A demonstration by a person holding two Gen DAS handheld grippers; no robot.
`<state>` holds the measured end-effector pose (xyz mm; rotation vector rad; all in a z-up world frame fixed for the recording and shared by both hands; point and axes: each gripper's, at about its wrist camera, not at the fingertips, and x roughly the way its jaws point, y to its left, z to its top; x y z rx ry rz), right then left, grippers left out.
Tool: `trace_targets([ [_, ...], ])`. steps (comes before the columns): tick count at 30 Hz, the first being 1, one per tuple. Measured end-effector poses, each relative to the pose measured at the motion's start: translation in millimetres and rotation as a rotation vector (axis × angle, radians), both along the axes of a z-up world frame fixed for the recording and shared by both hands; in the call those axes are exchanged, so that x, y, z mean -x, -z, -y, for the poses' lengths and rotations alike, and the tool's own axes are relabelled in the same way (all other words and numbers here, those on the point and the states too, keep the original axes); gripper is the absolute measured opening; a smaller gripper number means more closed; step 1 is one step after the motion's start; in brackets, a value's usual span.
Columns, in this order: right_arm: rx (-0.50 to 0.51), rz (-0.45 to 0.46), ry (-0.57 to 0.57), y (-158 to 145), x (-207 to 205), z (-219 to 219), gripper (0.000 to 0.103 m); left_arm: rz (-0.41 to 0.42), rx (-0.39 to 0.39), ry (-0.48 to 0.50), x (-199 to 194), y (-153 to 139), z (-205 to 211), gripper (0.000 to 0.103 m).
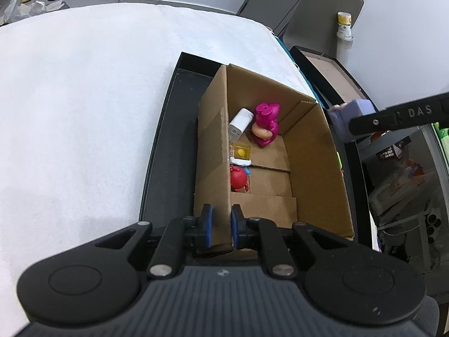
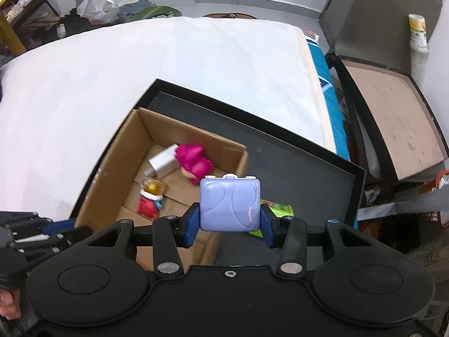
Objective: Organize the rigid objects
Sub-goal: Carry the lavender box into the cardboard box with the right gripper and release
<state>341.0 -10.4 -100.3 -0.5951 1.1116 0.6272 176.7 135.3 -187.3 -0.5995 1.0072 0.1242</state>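
Note:
An open cardboard box (image 1: 314,168) (image 2: 112,174) stands in a black tray (image 1: 165,151) (image 2: 294,163) on the white table. Inside lie a magenta figure (image 1: 266,125) (image 2: 193,160), a white block (image 1: 240,123) (image 2: 164,160), a small yellow cube (image 1: 242,151) (image 2: 153,186) and a red figure (image 1: 238,179) (image 2: 147,206). My left gripper (image 1: 221,224) is shut on the box's near left wall. My right gripper (image 2: 230,219) is shut on a lavender suitcase-shaped toy (image 2: 230,203) (image 1: 341,123), held above the box's right edge.
A green packet (image 2: 277,210) lies in the tray, right of the box, under the toy. A white cloth covers the table (image 1: 84,98) (image 2: 196,64). A brown-lined open case (image 2: 393,118) stands right of the table. Floor clutter lies beyond the far edge.

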Motion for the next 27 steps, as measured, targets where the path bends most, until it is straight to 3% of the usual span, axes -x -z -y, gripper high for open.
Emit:
trace_targets([
  [15, 0.041, -0.012, -0.049, 22, 7, -49, 0.044, 0.006, 0.024, 0.005, 0, 3, -4, 0.013],
  [18, 0.048, 0.020, -0.035, 21, 4, -50, 0.056, 0.013, 0.032, 0.008, 0, 3, -5, 0.014],
  [27, 0.000, 0.019, -0.017, 6, 1, -31, 0.056, 0.009, 0.032, 0.000, 0, 3, -4, 0.014],
])
